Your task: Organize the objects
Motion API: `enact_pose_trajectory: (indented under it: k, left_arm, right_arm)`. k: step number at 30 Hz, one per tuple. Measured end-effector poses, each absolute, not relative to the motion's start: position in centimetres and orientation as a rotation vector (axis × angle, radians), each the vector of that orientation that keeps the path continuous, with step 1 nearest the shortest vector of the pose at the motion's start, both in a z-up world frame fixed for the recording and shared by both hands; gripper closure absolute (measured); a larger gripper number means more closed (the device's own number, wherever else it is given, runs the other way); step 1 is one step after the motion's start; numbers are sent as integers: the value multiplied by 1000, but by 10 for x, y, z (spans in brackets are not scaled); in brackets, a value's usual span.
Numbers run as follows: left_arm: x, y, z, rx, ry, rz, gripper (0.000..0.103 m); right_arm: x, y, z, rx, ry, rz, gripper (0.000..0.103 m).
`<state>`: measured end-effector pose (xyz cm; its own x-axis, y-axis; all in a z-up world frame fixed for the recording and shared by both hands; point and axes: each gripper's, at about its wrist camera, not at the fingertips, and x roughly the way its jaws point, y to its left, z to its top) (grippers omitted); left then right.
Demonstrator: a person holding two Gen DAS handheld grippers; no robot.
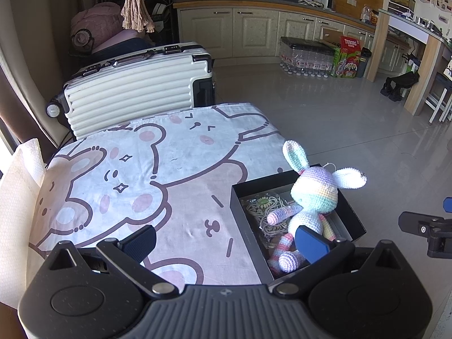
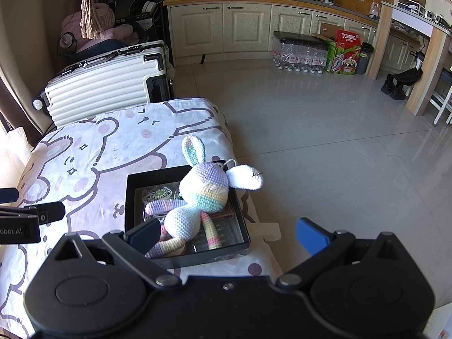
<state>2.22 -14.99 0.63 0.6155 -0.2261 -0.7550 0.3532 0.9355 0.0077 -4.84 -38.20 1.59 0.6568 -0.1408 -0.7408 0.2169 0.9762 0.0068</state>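
Note:
A pastel crocheted rabbit (image 1: 313, 197) (image 2: 203, 195) lies in a shallow black box (image 1: 240, 195) (image 2: 130, 195) at the right edge of a table under a bear-print cloth (image 1: 135, 169) (image 2: 84, 169). Beneath the rabbit lie coiled cords and a green item (image 1: 264, 203) (image 2: 159, 193). One ear hangs over the box's far rim. My left gripper (image 1: 226, 241) stands open above the cloth, left of the box, its blue pad near the rabbit's legs. My right gripper (image 2: 227, 236) is open too, hovering over the box's near edge with nothing held.
A white ribbed suitcase (image 1: 135, 84) (image 2: 104, 82) stands behind the table. Tiled floor (image 1: 339, 118) opens to the right. Bottled water (image 1: 305, 59) and a red-green carton (image 1: 347, 56) sit by the cabinets. A white cushion (image 1: 19, 197) rests at the table's left.

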Motion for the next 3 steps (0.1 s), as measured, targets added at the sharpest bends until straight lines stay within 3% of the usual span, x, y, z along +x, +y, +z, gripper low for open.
enact_pose_trajectory:
  k: [3]
  left_arm:
    - [23,-150,6,165,846,-333,0]
  right_arm:
    - [-48,-382,16,98,830,-203,0]
